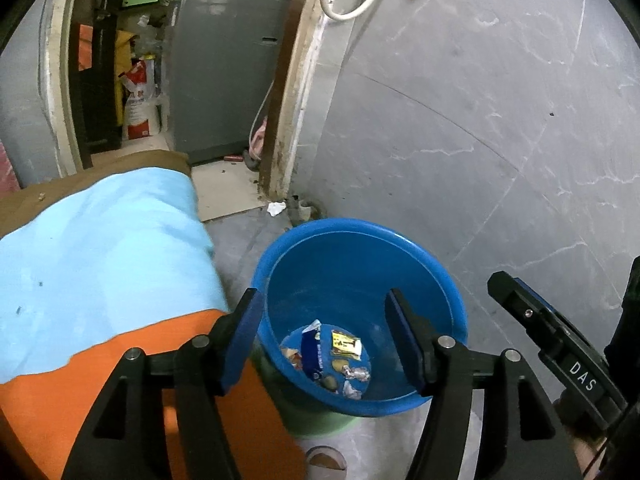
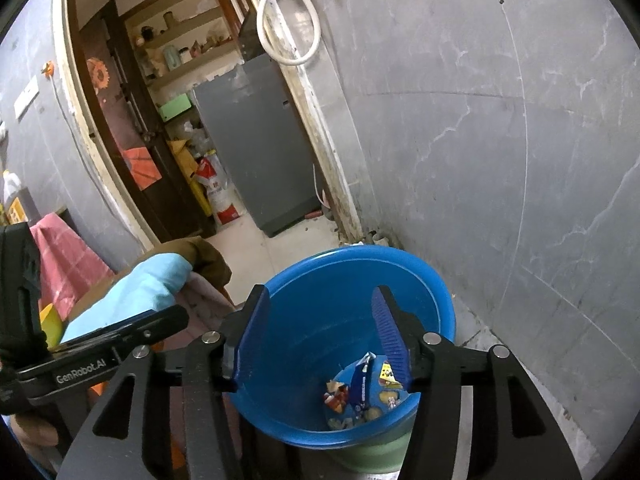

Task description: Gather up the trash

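Reading "DAS" on right hand-held gripper (image 1: 560, 344); "GenRobot.AI" on left hand-held gripper (image 2: 132, 340).

A blue bucket (image 1: 400, 240) holding wrappers (image 1: 332, 356) stands on the grey floor (image 1: 248, 240).

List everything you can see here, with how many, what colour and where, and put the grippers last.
bucket: one, blue, on the floor by the grey wall, below both grippers
wrappers: several, mixed colours, lying at the bucket's bottom
scrap of paper: one, white, on the floor at the foot of the door frame
cloth: one, light blue, draped over brown and orange fabric left of the bucket
cabinet: one, grey, upright beyond the doorway
sack: one, white and red, left of the cabinet
hose: one, white, looped on the wall above
left gripper: one, black with blue pads, open, nothing between them
right gripper: one, black with blue pads, open, nothing between them
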Demonstrator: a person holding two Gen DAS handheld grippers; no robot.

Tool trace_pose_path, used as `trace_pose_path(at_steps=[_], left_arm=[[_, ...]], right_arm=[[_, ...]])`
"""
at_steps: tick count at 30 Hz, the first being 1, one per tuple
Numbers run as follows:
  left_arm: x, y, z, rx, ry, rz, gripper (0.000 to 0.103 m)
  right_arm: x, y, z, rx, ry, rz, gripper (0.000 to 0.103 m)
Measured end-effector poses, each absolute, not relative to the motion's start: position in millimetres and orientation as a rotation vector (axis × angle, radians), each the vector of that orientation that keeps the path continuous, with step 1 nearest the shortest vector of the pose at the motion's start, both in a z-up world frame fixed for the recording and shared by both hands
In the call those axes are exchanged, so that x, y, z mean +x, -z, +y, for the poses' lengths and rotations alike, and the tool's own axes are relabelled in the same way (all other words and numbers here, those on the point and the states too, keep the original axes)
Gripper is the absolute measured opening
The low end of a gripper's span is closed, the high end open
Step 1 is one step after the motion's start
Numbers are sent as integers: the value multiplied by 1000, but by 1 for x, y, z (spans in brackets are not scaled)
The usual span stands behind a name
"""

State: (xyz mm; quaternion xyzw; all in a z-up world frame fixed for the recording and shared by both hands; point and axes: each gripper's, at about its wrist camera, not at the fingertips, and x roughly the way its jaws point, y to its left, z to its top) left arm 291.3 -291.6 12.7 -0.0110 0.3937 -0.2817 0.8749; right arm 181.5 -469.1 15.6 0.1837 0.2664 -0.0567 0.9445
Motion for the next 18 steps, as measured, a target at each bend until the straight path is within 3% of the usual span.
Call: trace_pose_path(at_steps=[3,8,14,18], left_arm=[[288,-18,-284,-21,564,808,63],[282,-28,-265,-36,536,767,81],[271,-41,-242,-59,506,715,94],[259,-45,-229,-51,476,664,94]], right_arm=[[182,-17,-467,367,120,536,68],[178,-24,-459,349,130,512,81],[174,-28,-454,332,147,483,101],[170,-32,-448,317,144,459,103]])
